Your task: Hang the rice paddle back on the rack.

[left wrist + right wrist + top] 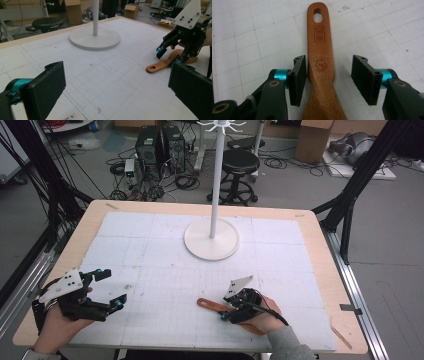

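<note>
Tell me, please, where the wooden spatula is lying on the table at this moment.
In the high view the wooden spatula lies flat on the white gridded mat at the near right, between the right tool's open jaws, nearer than the white stand's round base.

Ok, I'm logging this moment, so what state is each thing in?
Spatula: flat on the mat, between the right claw's pads, one pad at its edge, the other apart.
Right claw: open, straddling the handle.
Left claw: open, holding nothing.
Stand: upright, hooks bare.
</note>
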The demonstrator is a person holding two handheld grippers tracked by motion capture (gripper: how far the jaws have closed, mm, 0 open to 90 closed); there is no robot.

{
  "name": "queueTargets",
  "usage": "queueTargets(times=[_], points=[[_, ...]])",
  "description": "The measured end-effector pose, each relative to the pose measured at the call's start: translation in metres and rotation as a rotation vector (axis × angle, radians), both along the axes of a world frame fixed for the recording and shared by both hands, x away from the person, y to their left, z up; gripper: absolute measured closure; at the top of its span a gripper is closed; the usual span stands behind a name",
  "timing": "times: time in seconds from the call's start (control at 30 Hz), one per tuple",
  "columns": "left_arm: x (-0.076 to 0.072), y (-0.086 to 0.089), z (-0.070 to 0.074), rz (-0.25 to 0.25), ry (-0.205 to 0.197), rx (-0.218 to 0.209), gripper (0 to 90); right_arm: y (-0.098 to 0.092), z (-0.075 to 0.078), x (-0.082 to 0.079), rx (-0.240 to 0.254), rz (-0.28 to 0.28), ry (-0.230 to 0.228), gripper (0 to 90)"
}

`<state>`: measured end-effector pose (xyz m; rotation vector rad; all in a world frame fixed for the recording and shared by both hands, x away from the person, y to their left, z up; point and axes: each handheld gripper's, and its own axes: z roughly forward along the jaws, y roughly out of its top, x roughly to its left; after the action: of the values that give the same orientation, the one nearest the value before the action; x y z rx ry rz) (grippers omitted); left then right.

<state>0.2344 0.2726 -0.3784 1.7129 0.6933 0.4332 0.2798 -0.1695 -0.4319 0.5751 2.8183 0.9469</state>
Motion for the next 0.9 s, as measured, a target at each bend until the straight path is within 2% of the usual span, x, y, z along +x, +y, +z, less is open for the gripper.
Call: queueTargets(times=[0.1, 0.13, 0.27, 0.6, 0.7, 0.9], points=[[-0.0023, 0.0014, 0.0009, 0.004, -0.002, 0.001, 1.8, 0.0004, 0.0005, -0.0003, -0.006, 0.001, -0.002, 48.7], [-0.0030, 0.0019, 0.0012, 0.006, -0.005, -0.001, 1.8, 0.0012, 0.0011, -0.0009, -0.010, 0.016, -0.008, 52.5], [-0.0045, 0.0034, 0.0022, 0.009, -0.007, -0.004, 1.8, 0.0026, 0.0020, -0.0027, -0.020, 0.042, -0.016, 56.7], [-0.0029, 0.0014, 0.0004, 0.006, -0.002, 0.003, 1.8, 0.0014, 0.0016, -0.0005, -0.007, 0.052, -0.002, 60.1], [-0.0031, 0.0013, 0.0009, 0.006, -0.002, 0.002, 1.8, 0.0020, 0.0020, -0.0013, -0.008, 0.064, -0.001, 63.9], [-0.0016, 0.0010, -0.0009, 0.004, 0.003, 0.007, 1.8, 0.0019, 0.0022, -0.0004, -0.007, 0.068, 0.006, 64.6]])
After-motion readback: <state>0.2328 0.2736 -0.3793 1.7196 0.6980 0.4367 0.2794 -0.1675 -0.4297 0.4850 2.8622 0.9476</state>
